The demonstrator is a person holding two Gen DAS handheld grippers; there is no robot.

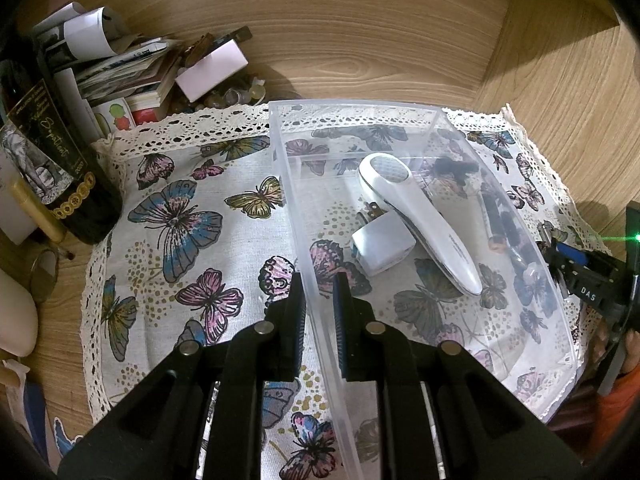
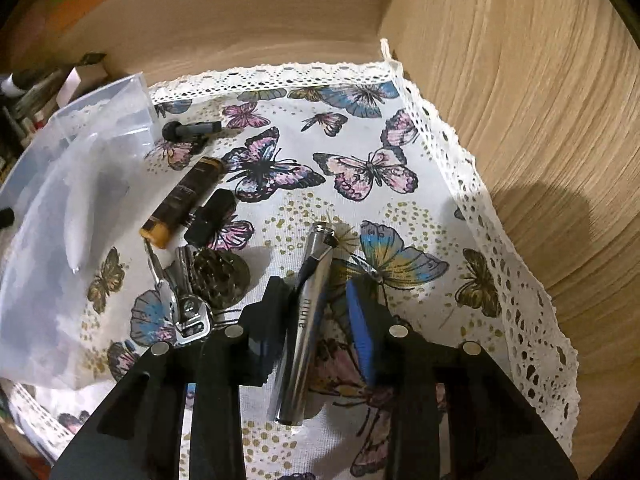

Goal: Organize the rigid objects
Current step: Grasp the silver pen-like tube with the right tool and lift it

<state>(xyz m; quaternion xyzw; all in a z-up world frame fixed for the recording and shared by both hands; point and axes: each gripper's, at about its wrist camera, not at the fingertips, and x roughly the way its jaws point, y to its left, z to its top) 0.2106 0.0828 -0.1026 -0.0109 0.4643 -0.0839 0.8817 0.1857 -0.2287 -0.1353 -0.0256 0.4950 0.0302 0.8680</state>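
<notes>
1. Your left gripper (image 1: 320, 284) sits astride the near left wall of the clear plastic bin (image 1: 296, 200), one finger outside and one inside; the wall runs between the pads, and whether they actually press on it cannot be told.
2. Your right gripper (image 2: 320, 300) is spread apart around the silver metal tube (image 2: 308, 320), which lies on the butterfly cloth (image 2: 360, 128) between the fingers; the left pad is just beside it, the blue right pad stands clear.
3. Inside the bin lie a white handheld device (image 1: 424, 216) with a mesh head and a white plug adapter (image 1: 380, 248), touching each other.
4. Outside the bin, on the cloth beside it, you have a brown and amber tube (image 2: 184, 200), a black cap (image 2: 210, 216), a dark round grinder (image 2: 220, 276), chrome clippers (image 2: 180, 296) and a small black piece (image 2: 192, 130).
5. The dark bottle (image 1: 60, 172) at the cloth's left edge bears a gold-script label; your right gripper's body reads "DAS".
</notes>
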